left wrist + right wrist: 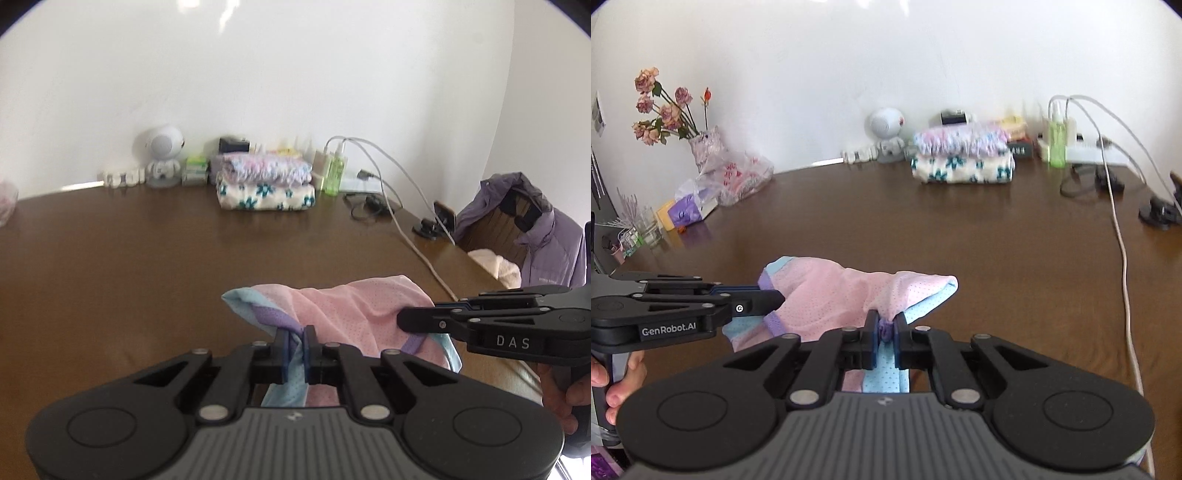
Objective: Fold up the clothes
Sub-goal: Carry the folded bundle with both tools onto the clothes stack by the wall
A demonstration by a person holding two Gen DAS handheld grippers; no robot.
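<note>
Both grippers, left (296,349) and right (885,341), are clamped on the pink mesh garment's (347,314) corners; thin bunched fabric could get tugged loose toward 12 o'clock.

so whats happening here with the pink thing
A person is folding clothes with a handheld gripper in each hand. The left gripper and the right gripper are each shut on a bunched edge of the pink mesh garment, which has blue and purple trim, over the brown table. Two folded pieces are already stacked by the wall.
</note>
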